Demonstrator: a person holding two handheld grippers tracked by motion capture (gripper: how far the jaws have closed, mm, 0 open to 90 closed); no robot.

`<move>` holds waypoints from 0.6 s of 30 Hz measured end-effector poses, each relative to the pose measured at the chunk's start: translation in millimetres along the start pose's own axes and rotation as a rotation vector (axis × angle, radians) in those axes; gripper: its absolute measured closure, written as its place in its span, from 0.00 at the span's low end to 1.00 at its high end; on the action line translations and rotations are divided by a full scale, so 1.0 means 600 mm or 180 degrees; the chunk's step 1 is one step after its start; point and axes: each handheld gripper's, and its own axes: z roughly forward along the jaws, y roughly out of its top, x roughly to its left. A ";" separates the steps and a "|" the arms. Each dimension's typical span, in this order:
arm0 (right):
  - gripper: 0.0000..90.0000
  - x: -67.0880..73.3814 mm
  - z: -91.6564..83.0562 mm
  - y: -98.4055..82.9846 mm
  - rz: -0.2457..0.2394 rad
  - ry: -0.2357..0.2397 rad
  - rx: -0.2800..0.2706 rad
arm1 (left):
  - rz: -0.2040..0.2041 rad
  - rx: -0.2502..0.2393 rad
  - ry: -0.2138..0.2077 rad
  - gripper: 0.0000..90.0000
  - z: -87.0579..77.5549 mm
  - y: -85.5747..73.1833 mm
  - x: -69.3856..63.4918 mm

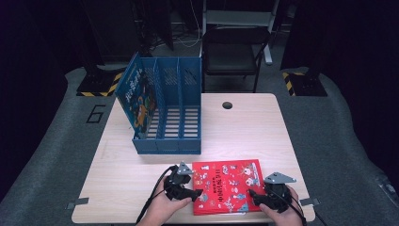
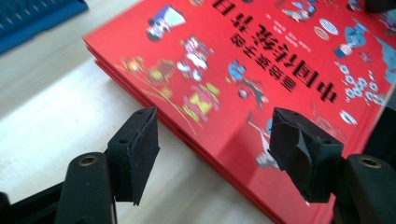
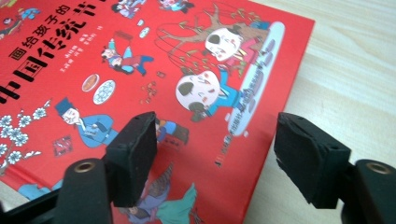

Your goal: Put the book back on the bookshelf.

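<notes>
A red picture book (image 1: pixel 226 186) lies flat on the wooden table (image 1: pixel 127 183), close to its front edge. My left gripper (image 1: pixel 197 194) is at the book's left edge and stands open. In the left gripper view (image 2: pixel 215 149), one pad hangs over the bare table and the other over the red cover (image 2: pixel 261 60). My right gripper (image 1: pixel 253 195) is at the book's right side near the front corner, also open. In the right gripper view (image 3: pixel 215 154), its left pad is above the cover (image 3: pixel 140 60) and its right pad over the wood. Neither pair of pads presses on the book.
A blue file rack (image 1: pixel 167 113) with three slots stands behind the book at the table's left middle. A blue-covered book (image 1: pixel 139 96) leans in its left slot. A dark cable hole (image 1: pixel 227 105) is in the tabletop, and a black chair (image 1: pixel 235 52) stands beyond the far edge.
</notes>
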 end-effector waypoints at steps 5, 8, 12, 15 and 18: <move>0.31 -0.013 0.006 -0.007 0.0340 0.0109 -0.0094 | -0.0050 0.0048 -0.0069 0.32 0.011 -0.010 -0.002; 0.30 -0.016 0.010 -0.007 0.0386 0.0186 -0.0098 | -0.0077 0.0065 -0.0158 0.30 0.016 -0.011 -0.001; 0.29 -0.013 0.010 -0.007 0.0405 0.0172 -0.0100 | -0.0134 0.0067 -0.0272 0.30 0.018 -0.014 0.002; 0.29 -0.012 0.010 -0.006 0.0397 0.0169 -0.0098 | -0.0139 0.0022 -0.0285 0.36 0.016 -0.016 -0.001; 0.29 -0.013 0.010 -0.004 0.0424 0.0174 -0.0070 | -0.0204 0.0019 -0.0294 0.36 0.017 -0.016 -0.001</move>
